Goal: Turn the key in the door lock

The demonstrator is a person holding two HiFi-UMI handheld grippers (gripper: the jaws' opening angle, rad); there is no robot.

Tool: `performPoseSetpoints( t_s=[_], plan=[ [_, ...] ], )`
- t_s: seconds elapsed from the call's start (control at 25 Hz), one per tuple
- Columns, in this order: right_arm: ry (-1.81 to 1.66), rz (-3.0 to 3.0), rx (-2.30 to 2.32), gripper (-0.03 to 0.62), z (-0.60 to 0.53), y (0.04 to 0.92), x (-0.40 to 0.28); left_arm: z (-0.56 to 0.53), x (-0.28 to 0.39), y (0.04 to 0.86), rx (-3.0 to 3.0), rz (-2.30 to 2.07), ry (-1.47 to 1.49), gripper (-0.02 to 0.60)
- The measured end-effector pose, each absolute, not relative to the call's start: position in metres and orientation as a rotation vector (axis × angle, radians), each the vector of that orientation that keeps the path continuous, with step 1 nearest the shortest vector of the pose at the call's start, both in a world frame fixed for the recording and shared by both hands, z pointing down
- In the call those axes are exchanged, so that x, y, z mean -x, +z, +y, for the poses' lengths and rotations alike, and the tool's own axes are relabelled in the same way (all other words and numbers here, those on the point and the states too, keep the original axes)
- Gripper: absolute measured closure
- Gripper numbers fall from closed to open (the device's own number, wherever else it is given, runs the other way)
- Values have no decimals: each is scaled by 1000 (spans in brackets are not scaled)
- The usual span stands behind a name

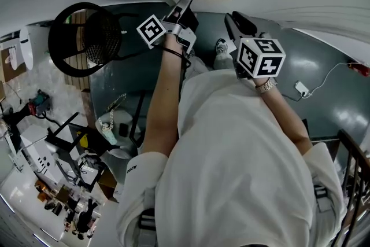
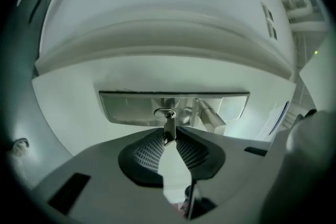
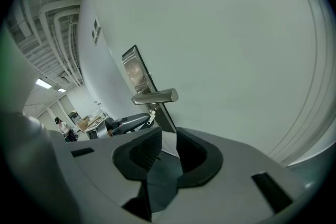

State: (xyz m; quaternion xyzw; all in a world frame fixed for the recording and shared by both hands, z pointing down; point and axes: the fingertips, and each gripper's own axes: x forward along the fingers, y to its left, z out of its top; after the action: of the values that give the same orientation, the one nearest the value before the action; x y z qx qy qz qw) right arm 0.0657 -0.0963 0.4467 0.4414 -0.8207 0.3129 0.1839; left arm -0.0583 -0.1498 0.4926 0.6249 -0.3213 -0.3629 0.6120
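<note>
While the left hand-held gripper [image 2: 169, 137] pinches the key [image 2: 169, 123], the right one [image 3: 169, 140] stands open, empty.

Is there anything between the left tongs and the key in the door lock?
Nothing visible stands between them. The left tongs are closed on the key, which sits in the lock plate beside the door handle.

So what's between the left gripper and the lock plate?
Only the key, seated in the lock plate and pinched by the left gripper, per the left gripper view.
</note>
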Motion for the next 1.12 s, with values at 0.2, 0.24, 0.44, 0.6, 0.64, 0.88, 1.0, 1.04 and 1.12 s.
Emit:
performPoseSetpoints(
  t_s=[0.2, 0.24, 0.44, 0.6, 0.64, 0.88, 1.0, 1.04, 1.12],
  plan=[
    [899, -2286, -1288, 507, -90, 449, -63, -149, 60, 495, -1303, -573, -1000, 505],
    [898, -2280, -1297, 507, -89, 449, -62, -149, 60, 496, -1260, -528, -1039, 505],
    [887, -2254, -1345, 507, -80, 447, -63, -146, 60, 498, -1092, -320, -1215, 506],
    [883, -2234, -1388, 507, -75, 446, -62, -145, 61, 499, -1098, -307, -1190, 506],
    [883, -2231, -1397, 507, -74, 446, -62, -144, 62, 499, -1122, -327, -1164, 506],
    [895, -2220, -1433, 507, -68, 444, -56, -140, 54, 482, -1360, -404, -972, 469],
    [902, -2226, -1441, 507, -61, 446, -49, -132, 51, 485, -1441, -467, -870, 439],
    [904, -2230, -1442, 507, -59, 447, -46, -129, 52, 488, -1460, -492, -837, 431],
    [910, -2239, -1440, 507, -57, 448, -39, -123, 56, 491, -1502, -539, -772, 417]
  ],
)
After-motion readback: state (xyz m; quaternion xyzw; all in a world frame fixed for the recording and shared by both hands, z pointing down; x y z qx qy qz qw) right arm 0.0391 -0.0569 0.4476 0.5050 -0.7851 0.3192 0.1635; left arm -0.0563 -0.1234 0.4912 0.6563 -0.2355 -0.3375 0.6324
